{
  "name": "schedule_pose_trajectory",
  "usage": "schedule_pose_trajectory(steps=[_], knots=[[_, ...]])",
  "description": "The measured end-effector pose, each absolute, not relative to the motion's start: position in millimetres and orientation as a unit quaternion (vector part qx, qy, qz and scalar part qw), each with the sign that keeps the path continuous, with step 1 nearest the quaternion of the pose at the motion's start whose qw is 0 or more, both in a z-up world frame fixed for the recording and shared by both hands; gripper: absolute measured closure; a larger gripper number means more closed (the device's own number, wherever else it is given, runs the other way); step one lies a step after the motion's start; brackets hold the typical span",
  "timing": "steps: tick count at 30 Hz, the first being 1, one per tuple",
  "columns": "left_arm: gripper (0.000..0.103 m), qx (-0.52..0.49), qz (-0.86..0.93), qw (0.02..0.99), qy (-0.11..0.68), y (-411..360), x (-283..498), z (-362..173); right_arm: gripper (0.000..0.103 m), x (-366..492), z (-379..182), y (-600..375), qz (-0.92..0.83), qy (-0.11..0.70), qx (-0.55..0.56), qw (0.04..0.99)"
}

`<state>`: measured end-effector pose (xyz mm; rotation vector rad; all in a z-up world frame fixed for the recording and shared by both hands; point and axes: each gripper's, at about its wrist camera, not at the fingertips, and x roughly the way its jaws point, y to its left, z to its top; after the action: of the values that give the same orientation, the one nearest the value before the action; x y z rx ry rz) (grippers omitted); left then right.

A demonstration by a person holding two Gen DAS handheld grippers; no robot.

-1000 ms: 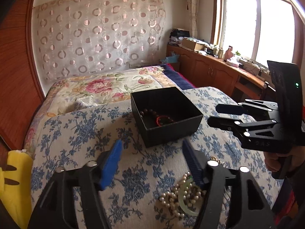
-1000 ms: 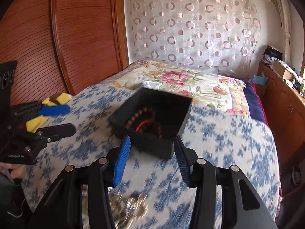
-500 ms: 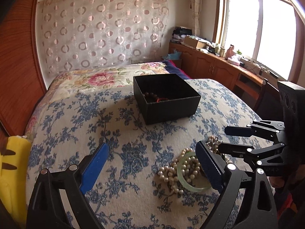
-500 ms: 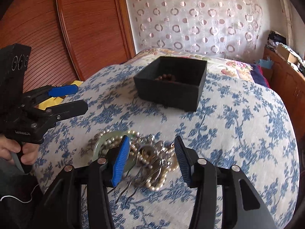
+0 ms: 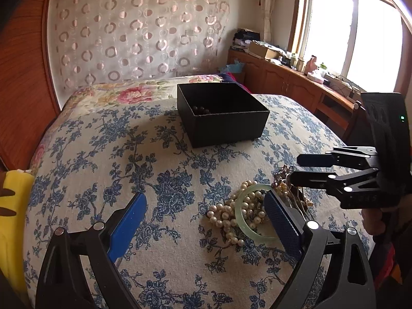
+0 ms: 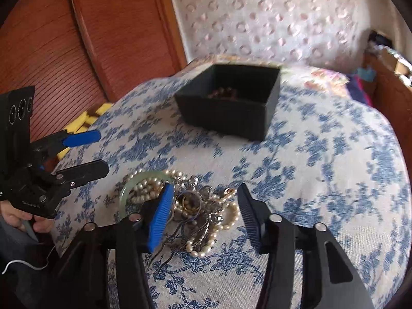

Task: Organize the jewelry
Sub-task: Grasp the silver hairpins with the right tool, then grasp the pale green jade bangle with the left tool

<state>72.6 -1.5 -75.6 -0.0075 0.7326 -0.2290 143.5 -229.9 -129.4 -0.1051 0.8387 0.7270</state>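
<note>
A tangled jewelry pile with a pearl necklace (image 5: 226, 217) and a pale green bangle (image 5: 253, 231) lies on the blue-flowered bedspread. In the right wrist view the pile (image 6: 195, 206) sits between my right gripper's fingers. An open black box (image 5: 221, 113) with dark bead bracelets inside stands farther back; it also shows in the right wrist view (image 6: 229, 103). My left gripper (image 5: 206, 221) is open and empty, just left of the pile. My right gripper (image 6: 203, 211) is open, low over the pile; it shows in the left wrist view (image 5: 298, 170).
A wooden headboard (image 6: 90, 38) rises at the left. A yellow plush toy (image 5: 13, 219) lies at the bed's left edge. A wooden cabinet (image 5: 283, 85) with clutter runs under the window on the right. A floral quilt (image 5: 128, 92) lies behind the box.
Both grippers have pulled back from the box toward the pile. The right gripper has come down over the jewelry, with its fingers now on either side of it.
</note>
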Motion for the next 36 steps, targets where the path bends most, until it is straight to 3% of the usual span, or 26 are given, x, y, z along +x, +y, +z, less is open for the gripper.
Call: schedule_pose_trajectory(steps=[4,7,8,9,12,36], knots=[[0.014,-0.002,-0.115,0.926,0.359,-4.6,72.4,-77.4,0.053,149.3,-136.4,-227.3,0.365,0.411,-0.044,0.834],[0.014,-0.001,-0.115,0.926,0.359,-4.8,72.3,-77.5,0.062,151.8,-136.7,-227.7,0.381,0.416,-0.028,0.826],[0.014,-0.002,-0.114,0.926,0.359,-4.7,72.4,-77.8,0.066,151.7,-136.5,-227.6,0.383,0.415,-0.028,0.825],[0.014,-0.004,-0.114,0.926,0.359,-4.5,72.4,-78.3,0.082,151.4,-135.7,-228.4,0.387,0.414,-0.027,0.824],[0.014,-0.006,-0.113,0.926,0.360,-3.4,72.6,-79.4,0.097,151.4,-135.0,-230.8,0.391,0.417,-0.024,0.820],[0.014,-0.003,-0.117,0.925,0.363,-7.1,72.8,-81.9,0.101,144.4,-100.5,-237.1,0.286,0.311,-0.102,0.901]])
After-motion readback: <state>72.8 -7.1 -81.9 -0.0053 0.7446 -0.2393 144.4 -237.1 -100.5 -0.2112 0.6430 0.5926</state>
